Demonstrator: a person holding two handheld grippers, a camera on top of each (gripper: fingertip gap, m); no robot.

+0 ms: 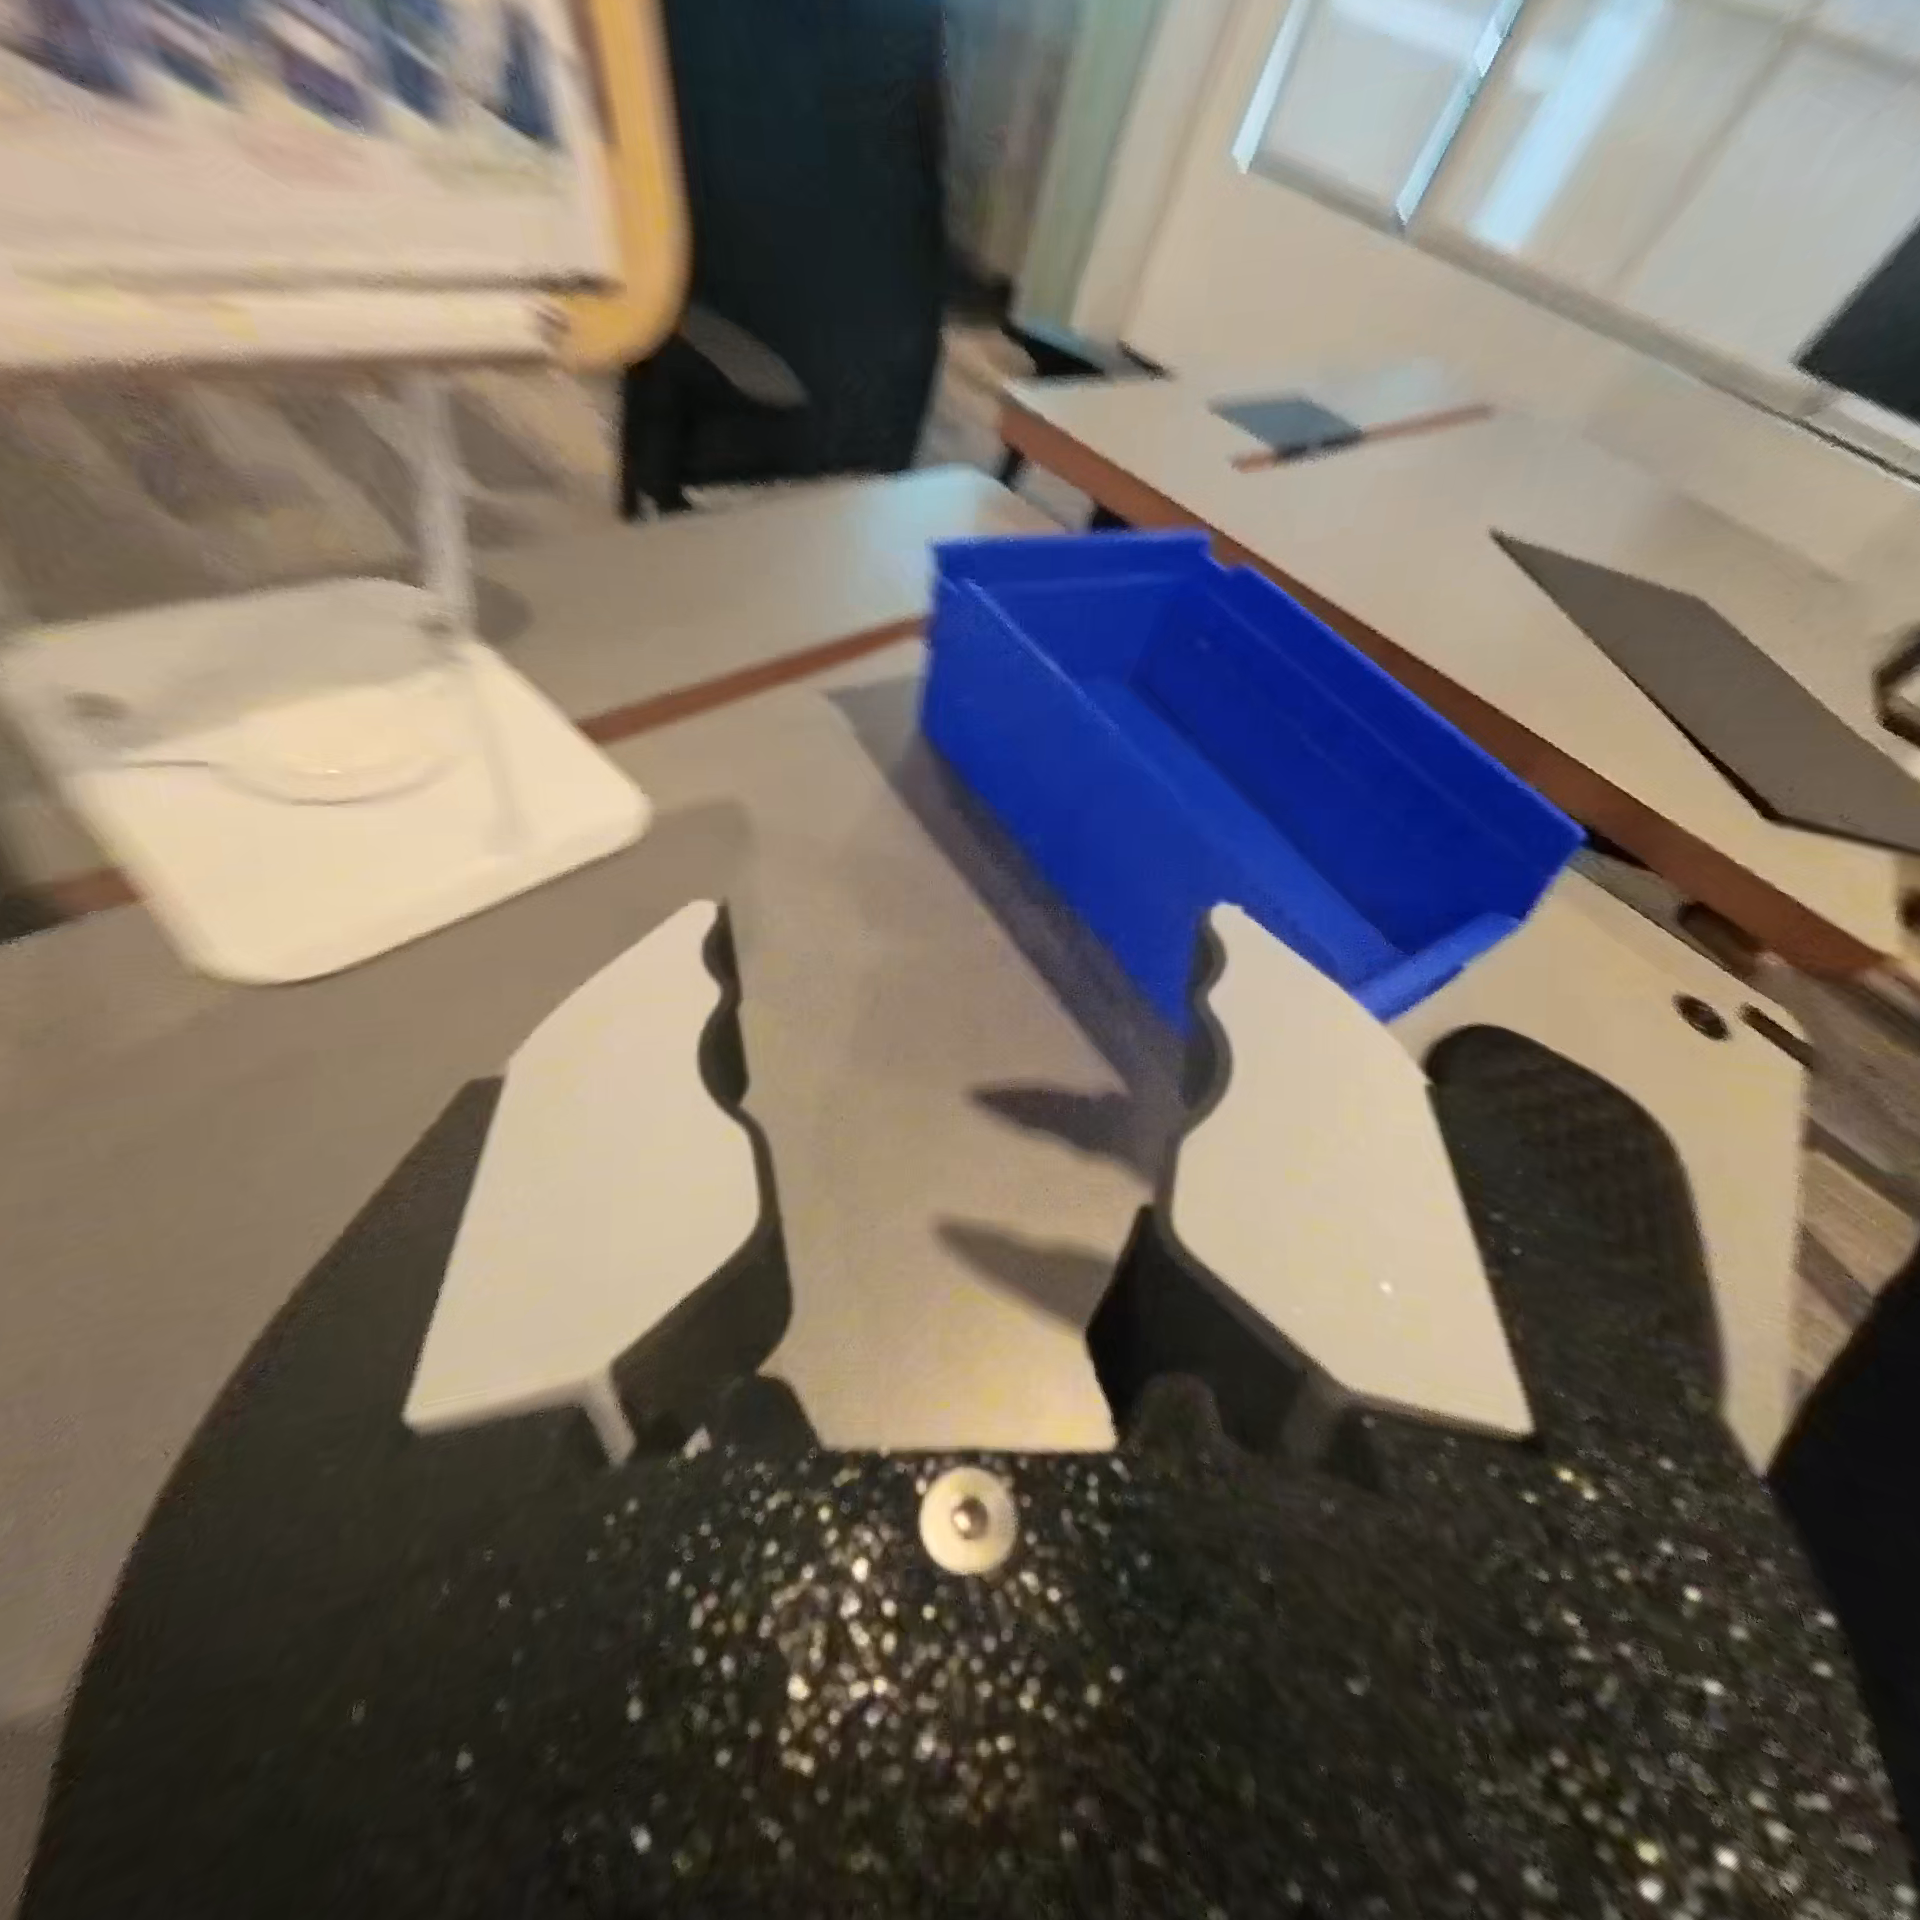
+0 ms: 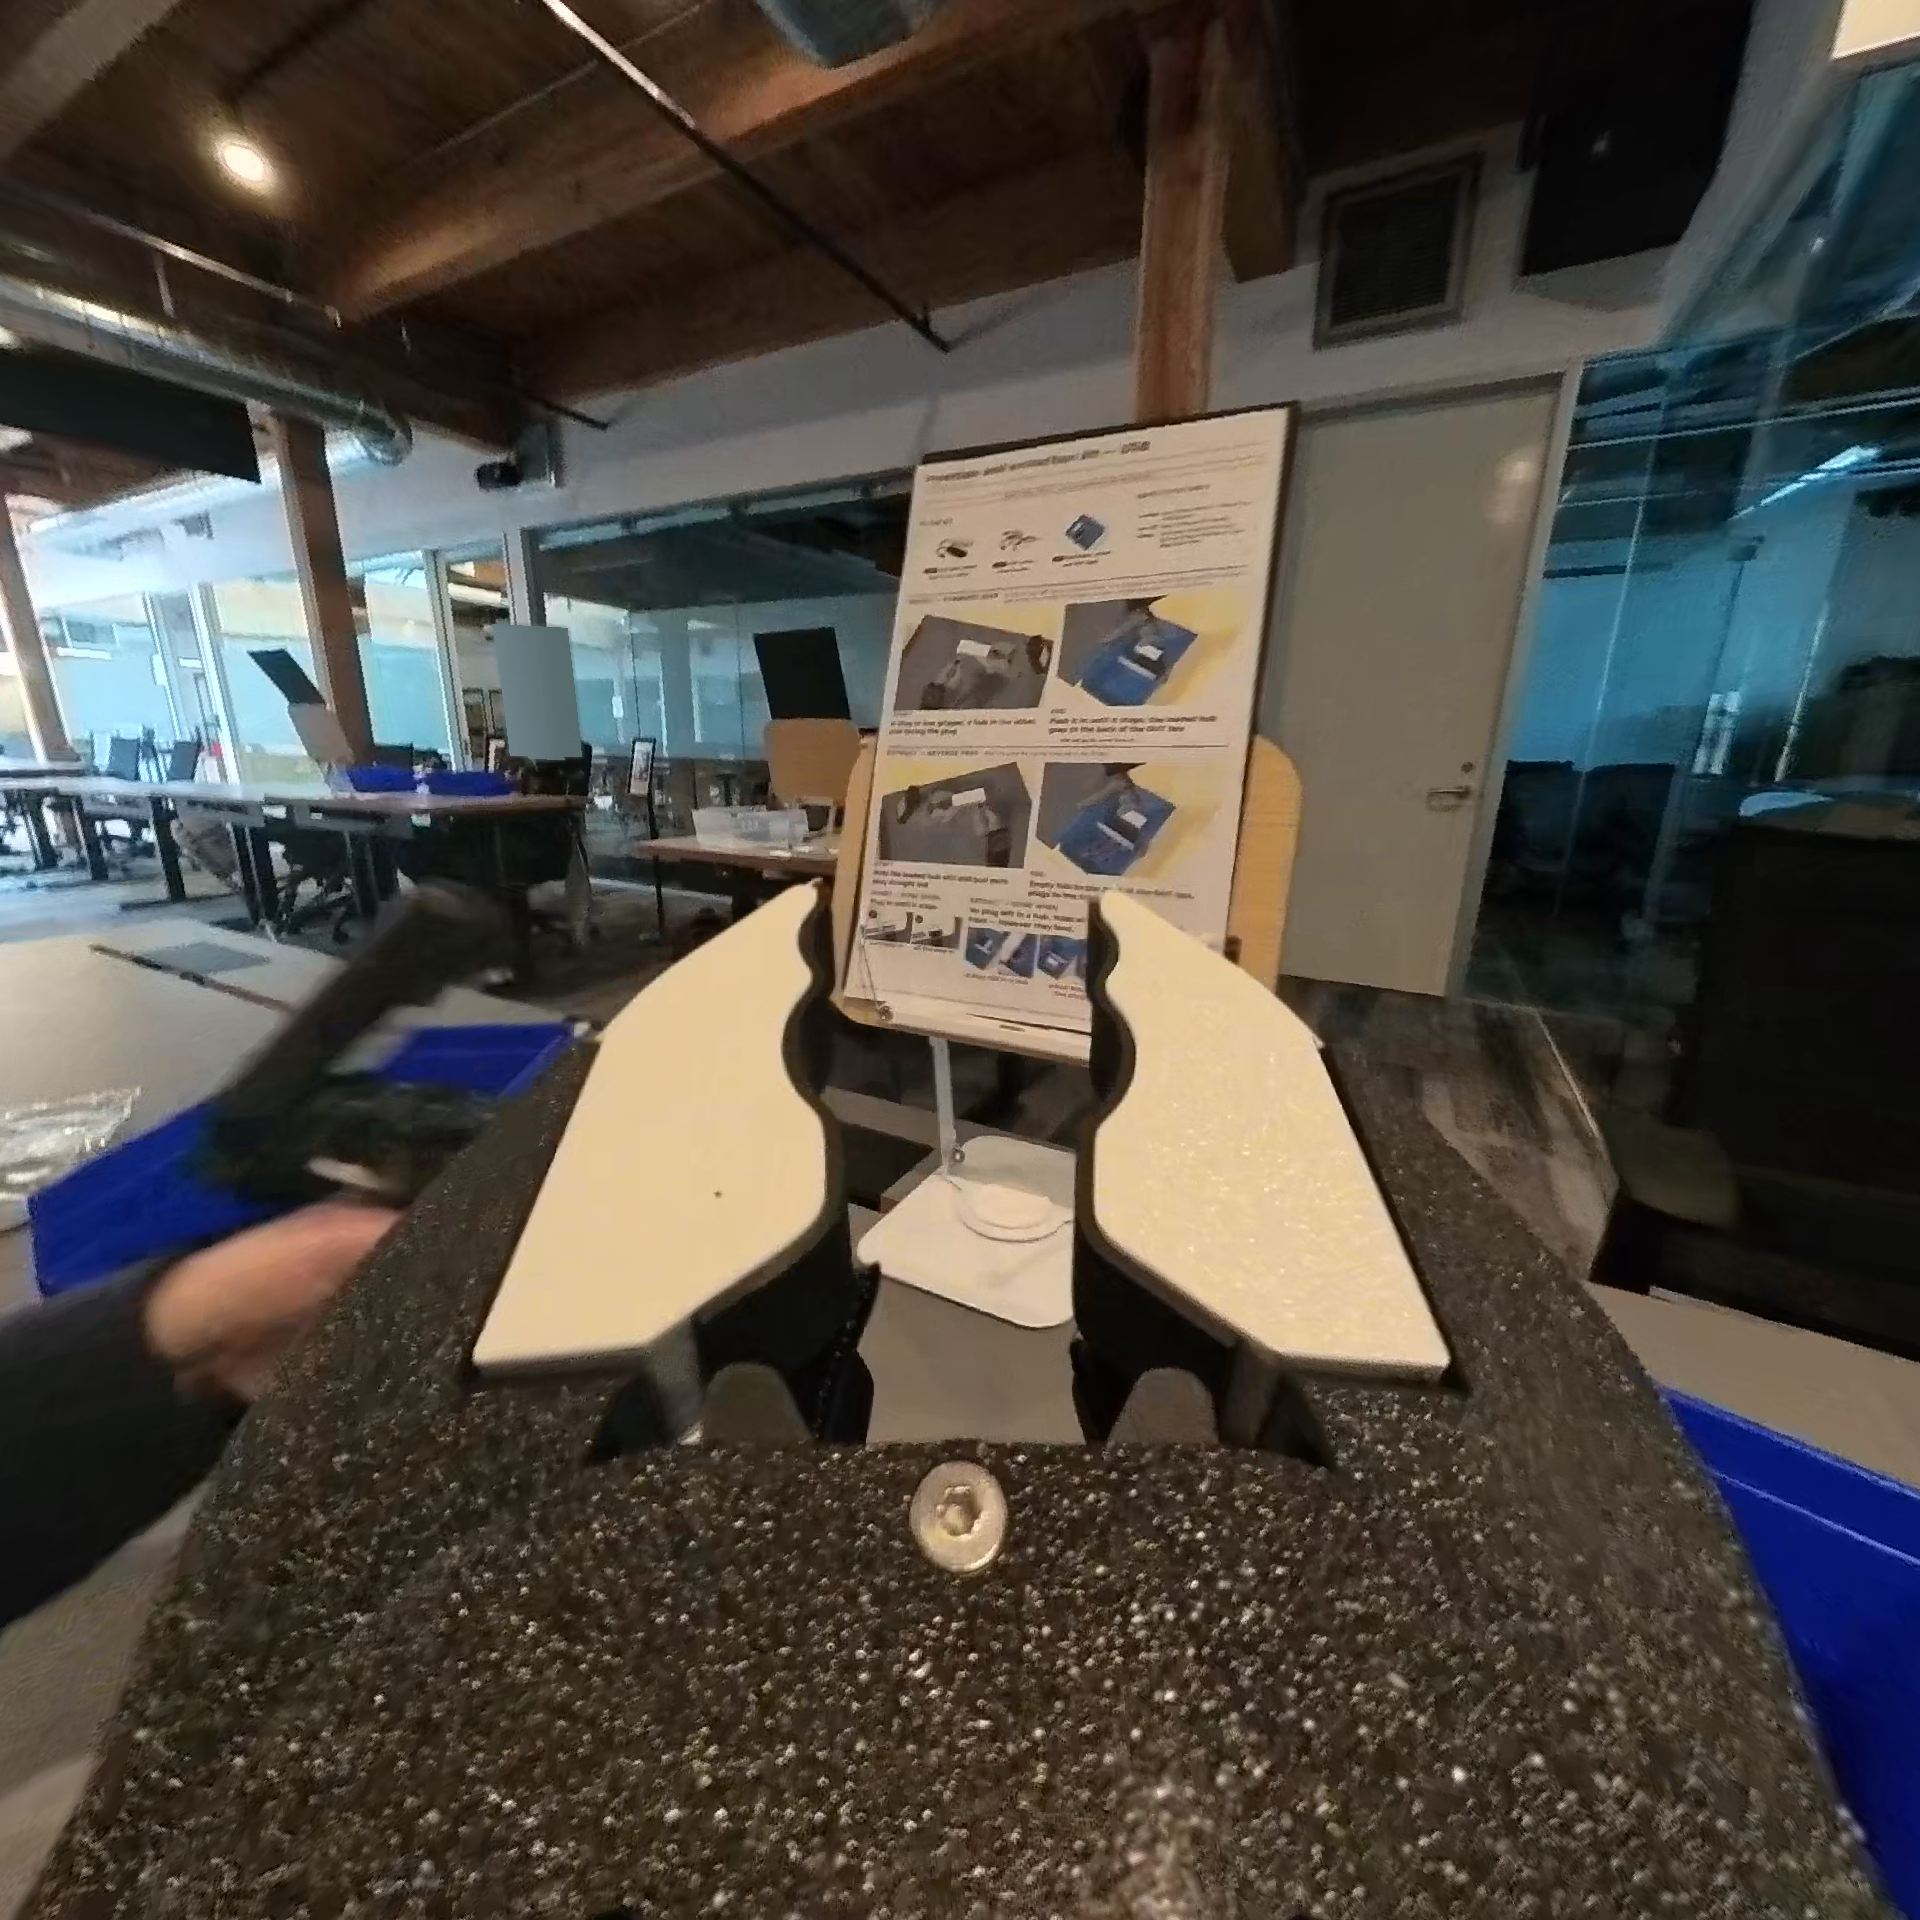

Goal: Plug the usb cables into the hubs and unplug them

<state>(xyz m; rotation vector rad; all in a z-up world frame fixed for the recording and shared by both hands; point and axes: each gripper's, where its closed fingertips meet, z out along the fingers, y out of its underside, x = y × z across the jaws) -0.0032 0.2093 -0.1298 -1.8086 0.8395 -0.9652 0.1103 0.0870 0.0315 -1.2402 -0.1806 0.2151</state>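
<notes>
A: Hand-held gripper, left (image 1: 966,935): jaws spread wide, nothing held, above bare grey tabletop (image 1: 914,1039). Hand-held gripper, right (image 2: 956,925): also apart, empty, raised toward the instruction sheet (image 2: 1081,717) on its white stand (image 2: 977,1247).

B: Cables, hubs?

A: None visible. Blue bin (image 1: 1226,758) just ahead-right of the left one shows nothing inside; another blue bin (image 2: 135,1195) sits behind the blurred left unit.

B: Risks?

A: Likely clipping the bin wall or stand base. Open room lies directly ahead; tabletop edge runs beyond the bin.

Blurred left tongs (image 2: 312,1081) hide much of a blue bin (image 2: 135,1195), seemingly.
</notes>
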